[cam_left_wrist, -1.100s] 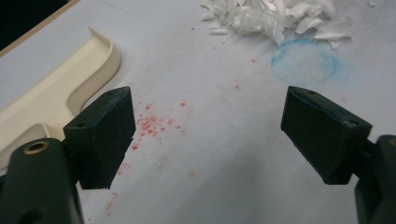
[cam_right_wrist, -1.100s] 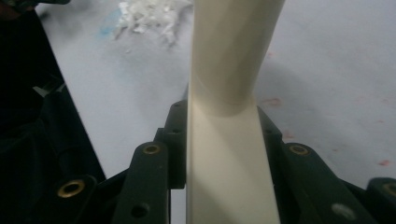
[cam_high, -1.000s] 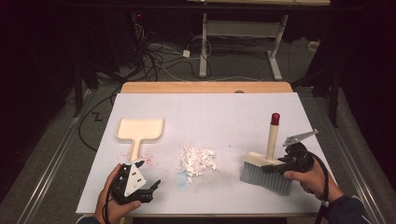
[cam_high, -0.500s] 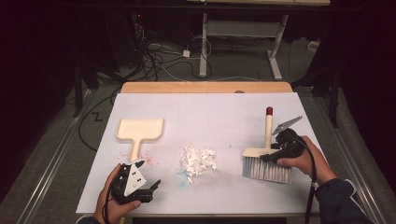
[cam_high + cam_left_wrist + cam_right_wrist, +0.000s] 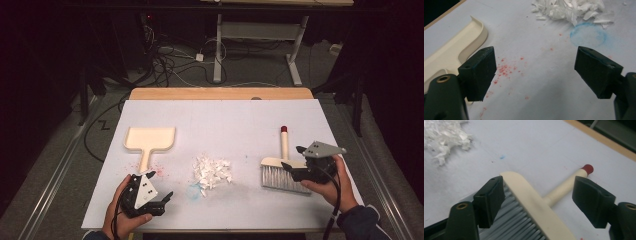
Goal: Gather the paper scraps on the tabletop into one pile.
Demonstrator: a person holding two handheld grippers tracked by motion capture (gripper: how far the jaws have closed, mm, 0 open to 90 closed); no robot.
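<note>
At counter's 4 o'clock, right gripper (image 5: pixel 295 167) jaws just been opening, straddling brush (image 5: pixel 281 170) head, unclamped; left gripper (image 5: pixel 162 200) waiting apart near dustpan (image 5: pixel 150 139).

Wide bare white sheet (image 5: pixel 225 122) stretches across the far half of the table, open to a gripper from either side. At centre, the paper scraps (image 5: pixel 212 171) sit as a loose heap, with clear lanes on both flanks. To the left lies the dustpan (image 5: pixel 149 140), its handle pointing toward the left gripper (image 5: pixel 167 197), whose jaws stand apart over bare sheet just beside that handle. On the right, the brush (image 5: pixel 281 170) lies flat, its head directly before the right gripper (image 5: pixel 290 167), whose jaws have just been opening, brush head between them, pads clear of it
</note>
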